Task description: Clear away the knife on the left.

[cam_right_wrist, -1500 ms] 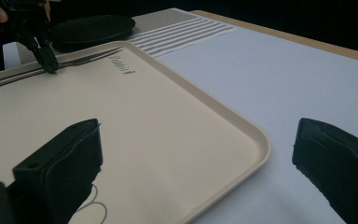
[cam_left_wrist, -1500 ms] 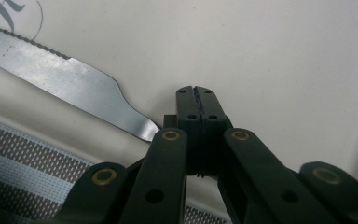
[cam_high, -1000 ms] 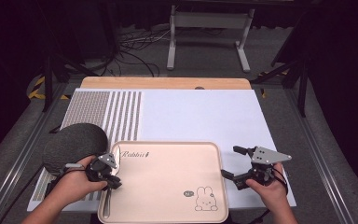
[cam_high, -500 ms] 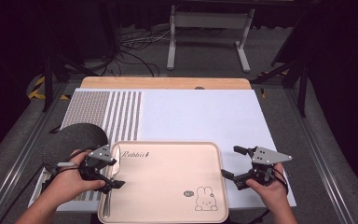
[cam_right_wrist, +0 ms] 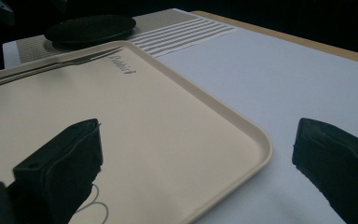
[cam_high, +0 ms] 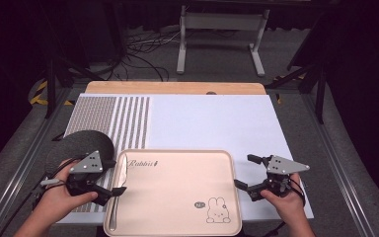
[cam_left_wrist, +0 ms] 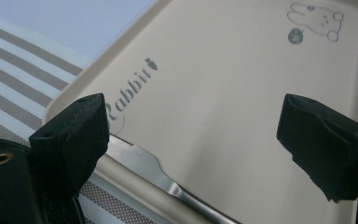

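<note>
The table (cam_high: 212, 118) carried a white mat with a striped left section, and on it the beige tray (cam_high: 177, 197) sat at the near edge with a dark plate (cam_high: 76, 145) just beside its left rim. Inside the tray, a metal fork (cam_high: 118, 190) lay along the left rim, free of any grip. Your left gripper (cam_high: 112, 185) had just been opening and hung above the fork with its jaws apart and nothing between them, while your right gripper (cam_high: 246, 173) stood with jaws apart at the tray's right rim.
</note>
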A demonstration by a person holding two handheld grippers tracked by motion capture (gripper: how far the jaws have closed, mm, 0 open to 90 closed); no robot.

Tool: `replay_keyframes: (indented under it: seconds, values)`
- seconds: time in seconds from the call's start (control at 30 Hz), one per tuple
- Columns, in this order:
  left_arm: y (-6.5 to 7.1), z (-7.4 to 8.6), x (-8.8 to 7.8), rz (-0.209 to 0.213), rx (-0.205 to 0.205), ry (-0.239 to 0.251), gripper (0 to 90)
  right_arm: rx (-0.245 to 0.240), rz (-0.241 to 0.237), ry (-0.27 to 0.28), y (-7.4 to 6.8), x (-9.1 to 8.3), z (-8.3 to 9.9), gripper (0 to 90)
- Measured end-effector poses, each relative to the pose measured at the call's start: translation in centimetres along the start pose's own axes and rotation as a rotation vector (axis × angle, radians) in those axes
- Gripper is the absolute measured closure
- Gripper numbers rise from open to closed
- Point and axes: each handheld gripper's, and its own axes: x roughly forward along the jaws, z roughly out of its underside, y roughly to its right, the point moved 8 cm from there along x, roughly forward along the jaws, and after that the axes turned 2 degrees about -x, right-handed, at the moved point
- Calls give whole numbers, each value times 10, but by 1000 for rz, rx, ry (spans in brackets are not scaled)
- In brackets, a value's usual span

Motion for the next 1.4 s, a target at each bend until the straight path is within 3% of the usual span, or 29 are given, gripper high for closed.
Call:
replay_keyframes:
  seconds: [0.17, 0.3, 0.43, 0.6, 0.8, 0.93, 1.0, 1.13, 1.33, 1.4]
  values:
    - [-3, 5, -10, -26, 11, 105, 94, 1, 5, 14, 1, -1, -2, 24]
    - [-13, 14, -14, -59, -6, 180, 81, 2, 8, 23, 1, -2, -3, 23]
    - [-18, 20, -15, -58, -28, 277, 76, -1, 12, 32, 2, -3, -3, 21]
    - [-24, 31, -14, -58, -48, 336, 61, -5, 10, 34, 3, -4, -3, 21]
    - [-27, 45, -11, -70, -59, 339, 55, -2, 18, 50, 5, -7, -3, 21]
    - [-32, 55, -12, -106, -46, 331, 55, -1, 23, 54, 6, -7, -2, 21]
    - [-35, 63, -11, -101, -73, 325, 54, -3, 25, 60, 5, -7, -2, 22]
    - [-37, 65, -12, -123, -69, 311, 54, -2, 24, 60, 5, -7, -2, 22]
    - [-36, 64, -12, -112, -82, 319, 45, 2, 29, 63, 5, -8, -2, 22]
    - [-34, 64, -12, -89, -98, 312, 41, 4, 28, 60, 5, -8, -1, 22]
